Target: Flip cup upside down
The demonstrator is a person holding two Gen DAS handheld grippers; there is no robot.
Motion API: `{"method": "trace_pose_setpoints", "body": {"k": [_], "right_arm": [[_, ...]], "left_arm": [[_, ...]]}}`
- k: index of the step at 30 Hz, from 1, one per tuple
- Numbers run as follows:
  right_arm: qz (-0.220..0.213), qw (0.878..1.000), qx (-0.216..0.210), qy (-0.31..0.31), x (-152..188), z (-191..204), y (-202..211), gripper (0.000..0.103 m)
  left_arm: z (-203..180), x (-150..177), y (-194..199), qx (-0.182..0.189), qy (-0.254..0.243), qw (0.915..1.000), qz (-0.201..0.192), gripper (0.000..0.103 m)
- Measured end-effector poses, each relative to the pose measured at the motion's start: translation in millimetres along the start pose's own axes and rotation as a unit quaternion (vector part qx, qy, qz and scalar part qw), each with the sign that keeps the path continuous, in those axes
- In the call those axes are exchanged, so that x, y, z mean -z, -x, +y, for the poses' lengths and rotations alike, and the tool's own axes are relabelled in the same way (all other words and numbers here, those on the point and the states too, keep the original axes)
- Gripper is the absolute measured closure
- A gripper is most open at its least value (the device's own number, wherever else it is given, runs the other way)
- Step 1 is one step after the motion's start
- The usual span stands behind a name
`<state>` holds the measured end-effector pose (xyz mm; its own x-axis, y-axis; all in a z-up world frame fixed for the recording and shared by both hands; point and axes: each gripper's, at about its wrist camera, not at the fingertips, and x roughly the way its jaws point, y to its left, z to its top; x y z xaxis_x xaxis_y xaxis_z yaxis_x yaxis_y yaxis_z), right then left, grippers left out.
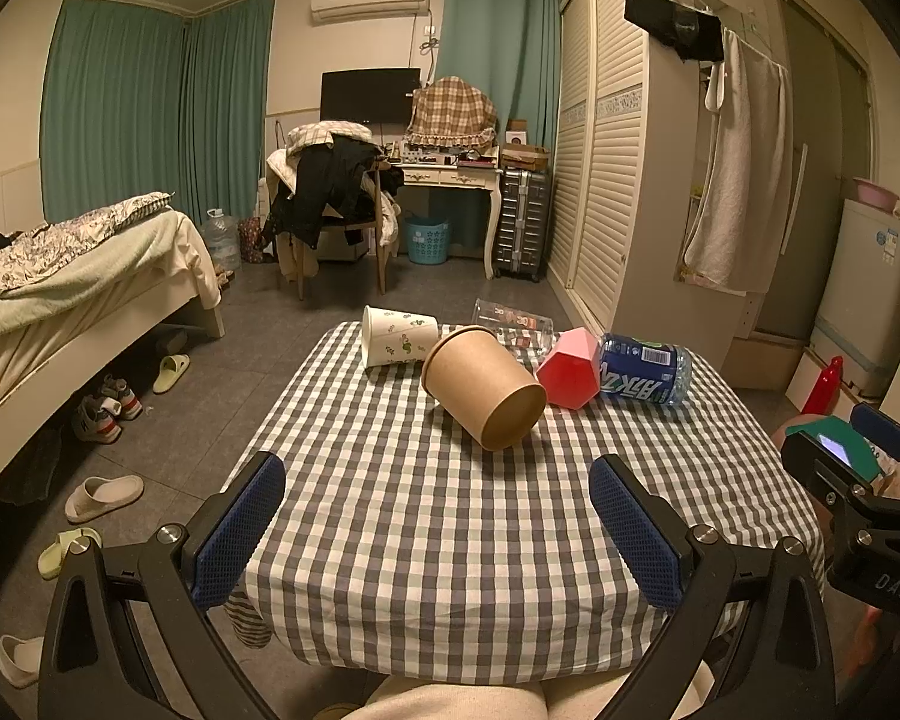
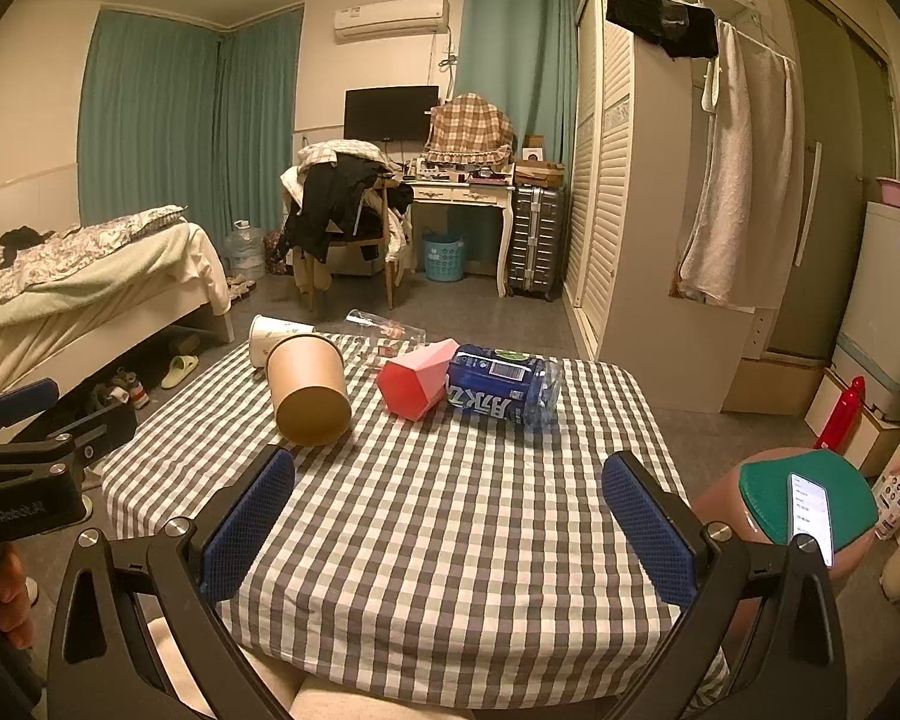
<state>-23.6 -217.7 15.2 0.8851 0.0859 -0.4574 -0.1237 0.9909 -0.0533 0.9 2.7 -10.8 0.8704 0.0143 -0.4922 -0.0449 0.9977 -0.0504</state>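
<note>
- One brown paper cup (image 1: 483, 387) lies on its side near the middle of the checked bench (image 1: 450, 540), base toward the cameras.
- One white printed cup (image 1: 397, 336), one clear glass (image 1: 513, 324), one red faceted cup (image 1: 569, 367) and one blue-labelled bottle (image 1: 645, 367) also lie tipped over behind it.
- Two tools: the left tool (image 1: 437, 531) and right tool (image 2: 448, 525) both hover spread wide, holding nothing.

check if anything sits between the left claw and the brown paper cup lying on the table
Nothing visible does. The left claw is open, and only bare checkered tablecloth lies between it and the brown paper cup. The cup lies on its side, base toward the claw. The white cup and red cup sit behind and beside it.
</note>
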Motion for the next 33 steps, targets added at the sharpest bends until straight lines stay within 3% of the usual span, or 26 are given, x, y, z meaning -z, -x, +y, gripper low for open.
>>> {"method": "trace_pose_setpoints", "body": {"k": [21, 33], "right_arm": [[0.000, 1.000, -0.004, 0.007, -2.2, 3.8, -1.2, 0.000], [0.013, 1.000, -0.004, 0.013, -13.3, -10.2, -22.1, 0.000]], "left_arm": [[1.0, 2.3, -2.1, -0.001, 0.002, 1.0000, 0.004, 0.000], [-4.1, -13.0, -32.2, -0.013, 0.009, 0.9994, 0.030, 0.000]]}}
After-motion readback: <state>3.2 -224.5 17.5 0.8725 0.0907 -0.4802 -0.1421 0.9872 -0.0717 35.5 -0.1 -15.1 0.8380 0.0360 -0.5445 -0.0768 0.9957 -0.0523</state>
